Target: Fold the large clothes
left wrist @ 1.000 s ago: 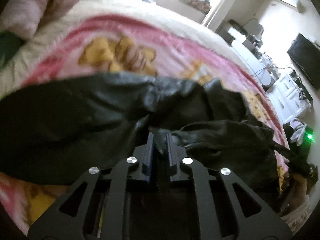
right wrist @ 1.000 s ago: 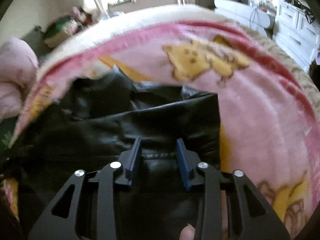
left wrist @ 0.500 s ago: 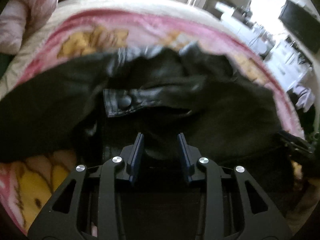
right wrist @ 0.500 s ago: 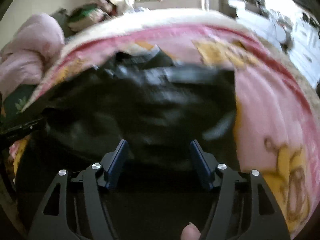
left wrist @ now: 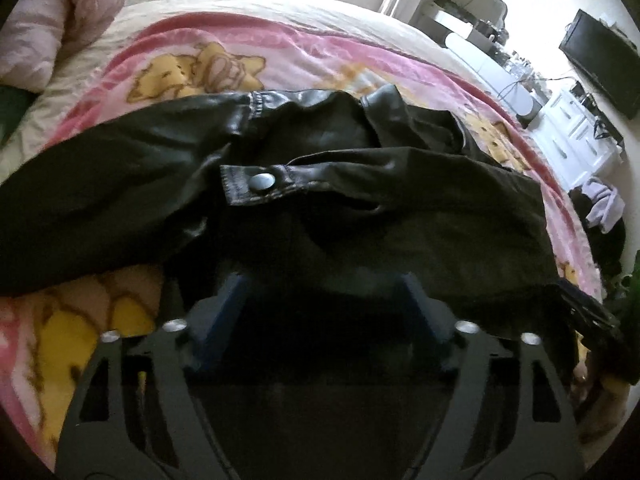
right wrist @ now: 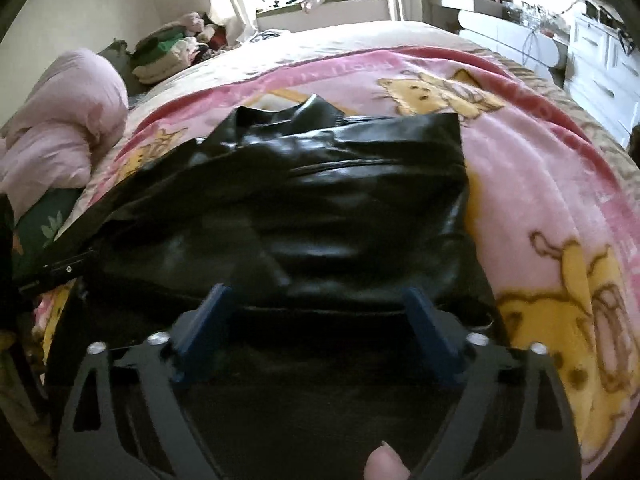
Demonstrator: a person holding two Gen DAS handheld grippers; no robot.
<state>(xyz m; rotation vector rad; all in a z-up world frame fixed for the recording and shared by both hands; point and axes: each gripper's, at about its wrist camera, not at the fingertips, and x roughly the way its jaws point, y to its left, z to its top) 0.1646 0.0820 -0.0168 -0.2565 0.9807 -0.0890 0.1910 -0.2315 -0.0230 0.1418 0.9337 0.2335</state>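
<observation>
A black leather jacket (left wrist: 360, 208) lies partly folded on a pink cartoon blanket (left wrist: 304, 60). A sleeve cuff with a metal snap (left wrist: 262, 182) lies across its middle. My left gripper (left wrist: 322, 284) is open and empty, its jaws wide apart just above the jacket's near edge. In the right wrist view the jacket (right wrist: 340, 208) shows a glossy folded panel with a zip line. My right gripper (right wrist: 318, 296) is open and empty over the jacket's near edge. The other gripper's black tip (right wrist: 60, 270) shows at the left.
A rolled pink duvet (right wrist: 60, 128) lies at the head of the bed. White drawers (right wrist: 600, 52) and a dark screen (left wrist: 600, 60) stand beyond the bed's right side. Piled clothes (right wrist: 172, 52) sit by the window. A thumb (right wrist: 384, 466) shows at the bottom.
My left gripper let go of the jacket fold and opened wide. My right gripper also opened wider. Both pulled back, and the jacket now lies flatter with the cuff on top.
</observation>
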